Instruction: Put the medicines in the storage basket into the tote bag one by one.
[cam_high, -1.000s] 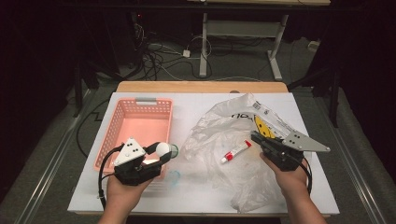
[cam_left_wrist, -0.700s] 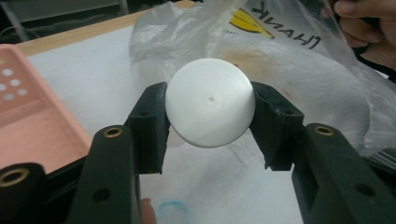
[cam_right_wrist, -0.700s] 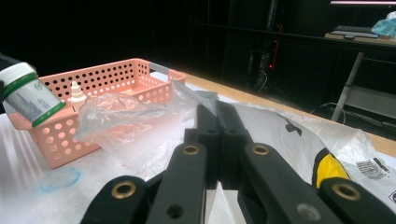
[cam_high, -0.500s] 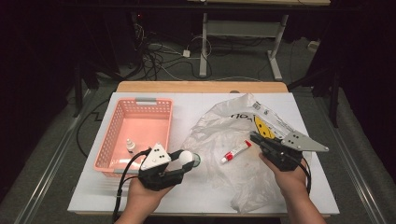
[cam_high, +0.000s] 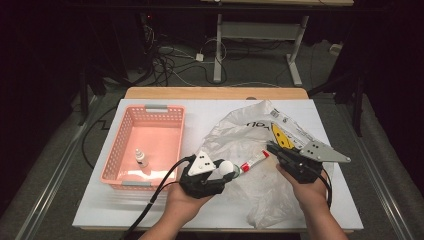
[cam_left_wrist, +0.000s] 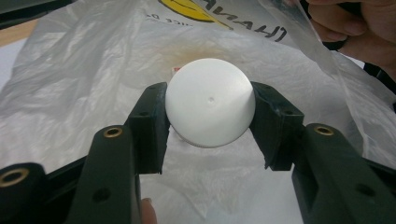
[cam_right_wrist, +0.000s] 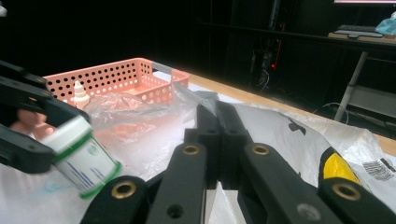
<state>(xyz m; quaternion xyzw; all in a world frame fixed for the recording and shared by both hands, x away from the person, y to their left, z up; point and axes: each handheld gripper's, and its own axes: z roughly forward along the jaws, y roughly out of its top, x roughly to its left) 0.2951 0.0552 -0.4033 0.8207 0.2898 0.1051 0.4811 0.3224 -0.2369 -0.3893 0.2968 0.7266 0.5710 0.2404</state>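
Clearly little writing readable: plastic bag (cam_high: 250, 145) carries black letters, partly "HANA" upside down, near yellow patch; barcode label at bag's 1 o'clock corner. Left gripper (cam_high: 224, 172) clamped on white-capped jar (cam_left_wrist: 211, 108), green band and blue print on side, held at bag's 9 o'clock edge. Right gripper (cam_high: 272, 148) jaws together, pinching bag film. Red-white tube (cam_high: 254, 161) inside bag. Dropper bottle (cam_high: 141, 158) in pink basket (cam_high: 145, 112).

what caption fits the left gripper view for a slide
Left gripper clamps a white-capped jar over the open plastic bag, whose edge the right gripper pinches.
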